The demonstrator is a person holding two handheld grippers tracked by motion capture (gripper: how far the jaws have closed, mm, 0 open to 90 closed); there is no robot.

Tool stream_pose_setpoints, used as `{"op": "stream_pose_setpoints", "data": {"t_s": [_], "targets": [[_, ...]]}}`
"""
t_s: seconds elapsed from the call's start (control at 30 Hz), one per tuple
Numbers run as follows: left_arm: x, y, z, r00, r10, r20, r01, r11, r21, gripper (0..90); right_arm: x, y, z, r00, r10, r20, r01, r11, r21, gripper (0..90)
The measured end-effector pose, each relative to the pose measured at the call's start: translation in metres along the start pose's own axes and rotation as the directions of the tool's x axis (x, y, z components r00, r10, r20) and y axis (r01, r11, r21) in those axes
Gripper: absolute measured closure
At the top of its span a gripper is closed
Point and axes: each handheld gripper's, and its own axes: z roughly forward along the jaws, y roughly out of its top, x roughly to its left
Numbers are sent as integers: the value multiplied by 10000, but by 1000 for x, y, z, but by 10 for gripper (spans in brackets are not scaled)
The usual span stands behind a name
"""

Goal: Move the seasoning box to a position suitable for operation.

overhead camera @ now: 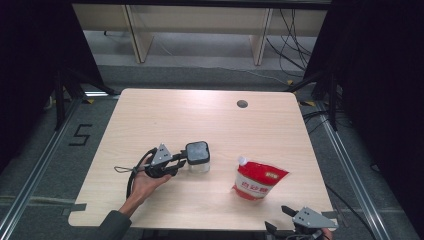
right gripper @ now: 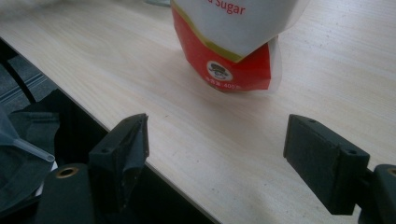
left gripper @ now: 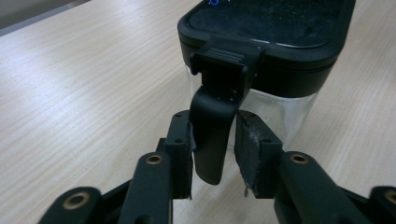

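Red-and-white sugar pouch lying near the desk's right front corner; round cable hole near the far edge; pale shelving beyond the desk.

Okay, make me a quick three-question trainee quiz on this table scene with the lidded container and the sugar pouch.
1. What hangs between the left gripper pads?
2. True or false: the right gripper is clamped on the sugar pouch.
3. In the high view, the pouch lies: A) left of the container, B) right of it, C) on its lid.

Key:
1. The container's black latch; a gap shows at one pad.
2. False; its jaws stand open, short of the pouch.
3. B
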Motion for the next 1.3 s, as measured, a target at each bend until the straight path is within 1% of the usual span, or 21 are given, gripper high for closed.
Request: {"op": "stream_pose_setpoints", "data": {"t_s": [0.03,0.07,0.1,0.17,0.23,0.27,0.4,0.43,0.47,0.5,0.6,0.73,0.83,0.87,0.93,0.97,1.0,1.07,1.13,1.2,1.3], "targets": [[2,1,0,9997,246,-28,-246,9997,-41,703,2,0,-1,9999,91,64,-91,10000,22,235],[2,0,0,10000,89,-19,-89,9999,-58,723,1,0,0,10000,14,64,-13,10000,-20,235],[3,1,-1,9996,280,-21,-280,9996,-26,732,3,0,-1,9996,295,-1,-295,9995,126,235],[3,0,-2,9994,320,122,-319,9995,-72,735,1,0,0,9997,239,-57,-239,9997,68,236],[3,-1,-3,9996,226,139,-224,9997,-117,735,2,-1,0,9998,216,26,-217,9997,87,237],[2,-1,-3,9996,245,125,-243,9996,-110,735,3,0,0,9993,376,-16,-376,9992,126,237],[-1,-2,-6,9993,200,331,-194,9997,-176,735,2,0,-1,9996,270,-29,-270,9996,98,239],[-3,-2,-6,9991,180,375,-174,9997,-169,735,1,0,-1,9999,128,-1,-128,9999,40,240],[-5,-2,-8,9989,215,423,-213,9998,-61,736,2,0,-1,9997,256,-26,-256,9997,27,241],[-6,-2,-9,9983,292,501,-288,9995,-90,736,-2,0,0,10000,-65,30,65,9999,-85,241],[-13,-4,-15,9973,302,671,-297,9995,-91,736,-1,-1,0,9999,140,3,-140,9999,-4,242],[-22,-8,-25,9938,499,994,-488,9987,-134,736,-2,-1,0,10000,20,40,-20,10000,-51,243],[-29,-12,-31,9918,411,1211,-402,9991,-102,736,2,-1,-1,9991,413,-4,-413,9991,88,244],[-30,-12,-33,9907,594,1227,-589,9982,-83,736,1,-1,0,9997,232,46,-232,9997,-16,244],[-35,-14,-37,9888,507,1405,-494,9987,-130,735,-2,0,0,10000,-67,28,67,9999,-126,244],[-37,-15,-38,9871,568,1496,-554,9984,-137,735,0,0,0,9998,188,-65,-188,9998,6,245],[-39,-16,-39,9868,489,1541,-468,9988,-169,735,0,0,0,10000,7,-21,-7,10000,-45,246],[-42,-16,-42,9842,651,1646,-643,9979,-97,736,0,0,0,9999,73,-132,-73,10000,-14,246],[-46,-16,-42,9815,657,1798,-630,9978,-207,735,0,0,0,10000,12,-41,-12,10000,-53,247],[-50,-18,-44,9817,570,1819,-551,9984,-151,735,0,0,0,10000,4,-84,-5,10000,-90,247],[-52,-19,-45,9801,678,1865,-672,9977,-98,734,0,0,0,9999,100,-140,-101,9999,-8,248]]}}
